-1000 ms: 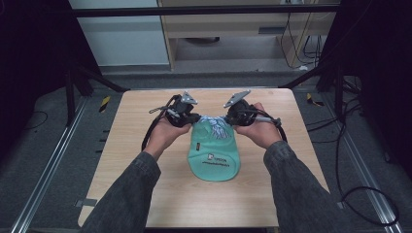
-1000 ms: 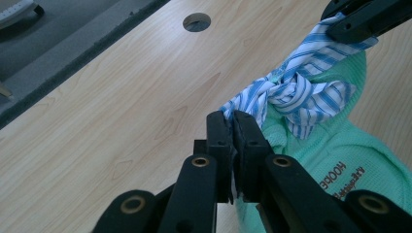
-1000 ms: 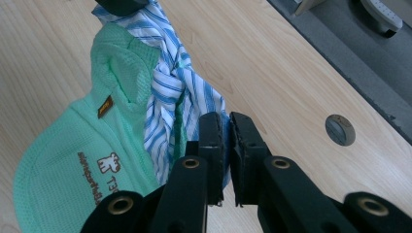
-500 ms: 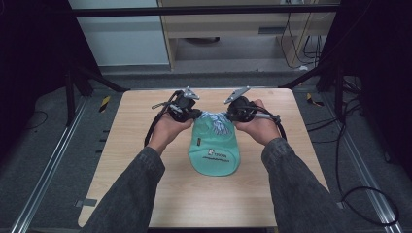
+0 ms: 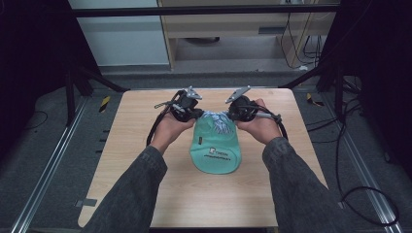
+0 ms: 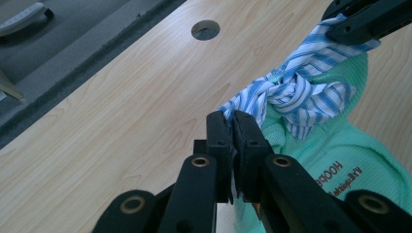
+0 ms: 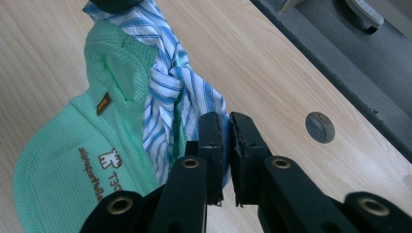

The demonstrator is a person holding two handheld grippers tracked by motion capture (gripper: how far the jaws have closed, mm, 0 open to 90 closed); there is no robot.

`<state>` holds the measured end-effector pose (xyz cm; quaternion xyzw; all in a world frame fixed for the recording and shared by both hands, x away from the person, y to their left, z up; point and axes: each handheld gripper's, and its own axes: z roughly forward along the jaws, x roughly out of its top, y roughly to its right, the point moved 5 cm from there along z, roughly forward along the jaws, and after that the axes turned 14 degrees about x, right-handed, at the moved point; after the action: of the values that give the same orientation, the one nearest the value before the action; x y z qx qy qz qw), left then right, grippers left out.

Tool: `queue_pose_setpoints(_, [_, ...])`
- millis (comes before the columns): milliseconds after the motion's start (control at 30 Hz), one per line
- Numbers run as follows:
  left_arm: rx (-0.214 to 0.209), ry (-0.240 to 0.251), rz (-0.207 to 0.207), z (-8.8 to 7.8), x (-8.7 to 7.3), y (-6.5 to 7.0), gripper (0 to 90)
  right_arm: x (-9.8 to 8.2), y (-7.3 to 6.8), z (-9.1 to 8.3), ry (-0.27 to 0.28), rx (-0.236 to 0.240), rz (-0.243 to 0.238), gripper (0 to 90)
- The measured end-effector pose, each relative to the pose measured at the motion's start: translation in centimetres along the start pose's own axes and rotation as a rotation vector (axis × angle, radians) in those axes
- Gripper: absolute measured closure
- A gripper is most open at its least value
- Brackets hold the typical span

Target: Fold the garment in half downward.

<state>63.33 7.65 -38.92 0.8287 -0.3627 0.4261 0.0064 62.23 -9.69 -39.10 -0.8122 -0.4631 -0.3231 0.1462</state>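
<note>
A mint-green mesh garment with white printed lettering lies flat at the table's middle. A blue-and-white striped cloth is bunched and twisted at its far end. My left gripper is shut on the striped cloth's left end, jaws pressed together. My right gripper is shut on the cloth's right end, with its jaws closed. The striped cloth lies across the green garment. The green garment runs off to the right past my left jaws.
The light wooden table has a round cable hole near its far edge, capped in the right gripper view. Dark floor and metal frame rails surround the table. Cables trail on the right.
Both hands have shifted slightly away from the person while holding the striped cloth. The green garment has slid a little that way with them.
</note>
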Motion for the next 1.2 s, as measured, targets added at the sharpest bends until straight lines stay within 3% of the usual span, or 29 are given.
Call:
queue_pose_setpoints(133, [0.006, -0.002, 0.01, 0.3, 0.2, 0.0, 86.6, 0.0, 0.3, 0.0, 0.006, -0.011, 0.005, 84.2])
queue_pose_setpoints(300, [0.0, -0.001, 0.036, 0.8, -0.7, 0.8, 86.6, -1.0, 0.2, 0.6, -0.004, -0.003, 0.001, 84.2])
queue_pose_setpoints(500, [-0.003, 0.001, 0.054, 0.6, -1.4, 1.5, 86.5, -2.1, -0.7, 0.7, 0.002, 0.008, -0.009, 84.2])
queue_pose_setpoints(633, [-0.002, 0.005, 0.087, 0.2, -2.1, 2.2, 86.5, -2.7, -1.4, 0.8, -0.002, 0.007, -0.033, 84.2])
queue_pose_setpoints(1200, [-0.033, 0.01, 0.085, -0.8, -4.2, 3.4, 86.5, -4.2, -3.4, 1.2, 0.001, 0.042, -0.061, 84.2])
